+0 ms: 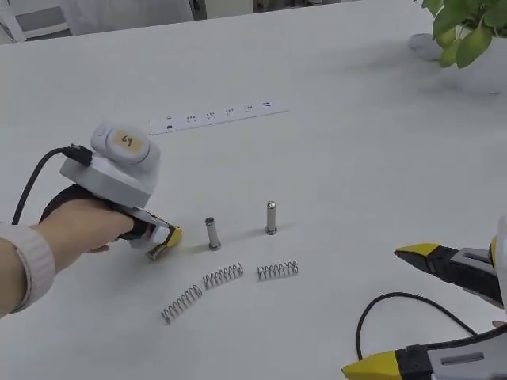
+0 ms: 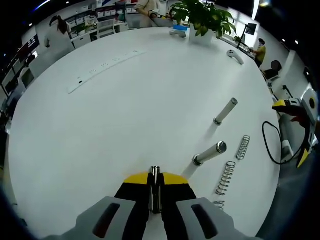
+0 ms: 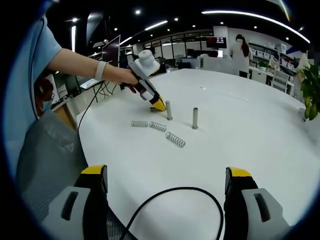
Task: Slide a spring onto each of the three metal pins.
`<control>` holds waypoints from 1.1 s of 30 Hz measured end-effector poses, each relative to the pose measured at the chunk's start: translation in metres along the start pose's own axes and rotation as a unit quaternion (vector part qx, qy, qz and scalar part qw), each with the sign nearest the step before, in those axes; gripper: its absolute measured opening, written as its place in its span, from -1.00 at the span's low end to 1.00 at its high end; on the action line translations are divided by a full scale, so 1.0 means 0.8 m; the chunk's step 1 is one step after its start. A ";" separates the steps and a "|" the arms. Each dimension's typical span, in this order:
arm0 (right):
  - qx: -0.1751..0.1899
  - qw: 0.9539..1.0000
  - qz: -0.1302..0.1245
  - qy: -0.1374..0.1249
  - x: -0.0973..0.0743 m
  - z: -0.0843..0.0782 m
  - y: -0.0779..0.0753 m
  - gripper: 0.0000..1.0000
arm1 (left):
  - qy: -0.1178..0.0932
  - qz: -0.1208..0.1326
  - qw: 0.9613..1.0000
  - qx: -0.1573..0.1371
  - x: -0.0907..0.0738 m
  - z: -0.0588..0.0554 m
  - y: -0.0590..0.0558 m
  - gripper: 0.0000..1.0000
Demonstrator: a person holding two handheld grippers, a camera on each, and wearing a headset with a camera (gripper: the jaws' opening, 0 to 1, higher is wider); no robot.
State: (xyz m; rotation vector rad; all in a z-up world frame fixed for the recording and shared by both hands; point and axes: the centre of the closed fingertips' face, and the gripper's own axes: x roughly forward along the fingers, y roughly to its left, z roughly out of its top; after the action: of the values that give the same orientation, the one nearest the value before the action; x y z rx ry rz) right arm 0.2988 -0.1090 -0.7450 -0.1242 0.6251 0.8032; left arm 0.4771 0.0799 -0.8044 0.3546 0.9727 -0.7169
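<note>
The left tool (image 2: 155, 181) is clamped on one pin (image 2: 155, 192) — two more pins (image 1: 211, 233) stand upright just beside it, three springs (image 1: 277, 270) lying near. The right tool (image 3: 166, 172), jaws apart, hangs by the table's (image 1: 341, 150) near edge — open room between.

White table (image 1: 356, 142). Every pin (image 1: 271, 218) is silver, every spring (image 1: 277, 270) grey. Left gripper (image 1: 164, 239) and right gripper (image 1: 371, 310) carry yellow tips on black. Upper right, a green plant (image 1: 463, 28).

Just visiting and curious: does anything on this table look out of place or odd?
Nothing damaged or spilled. Two pins stand upright; the third pin is clamped in the left claw. The three springs lie loose on the table.
</note>
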 end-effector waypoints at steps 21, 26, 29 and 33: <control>-0.005 1.000 0.006 0.000 0.005 0.003 0.006 0.93 | -0.019 0.001 1.000 -0.010 -0.021 -0.005 0.000 -1.00; -0.006 1.000 0.007 0.000 0.005 0.003 0.008 0.93 | -0.027 0.004 1.000 -0.010 -0.030 -0.008 0.001 -1.00; -0.006 1.000 0.008 0.000 0.005 0.003 0.009 0.93 | -0.031 0.004 0.999 -0.011 -0.035 -0.010 0.001 -1.00; -0.006 1.000 0.008 0.000 0.005 0.003 0.009 0.93 | -0.039 0.006 0.999 -0.010 -0.045 -0.012 0.001 -1.00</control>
State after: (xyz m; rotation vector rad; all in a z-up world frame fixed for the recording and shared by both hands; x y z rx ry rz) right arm 0.2968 -0.1004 -0.7445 -0.1304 0.6218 0.8233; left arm 0.4590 0.1000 -0.7793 0.3127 0.9030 -0.7036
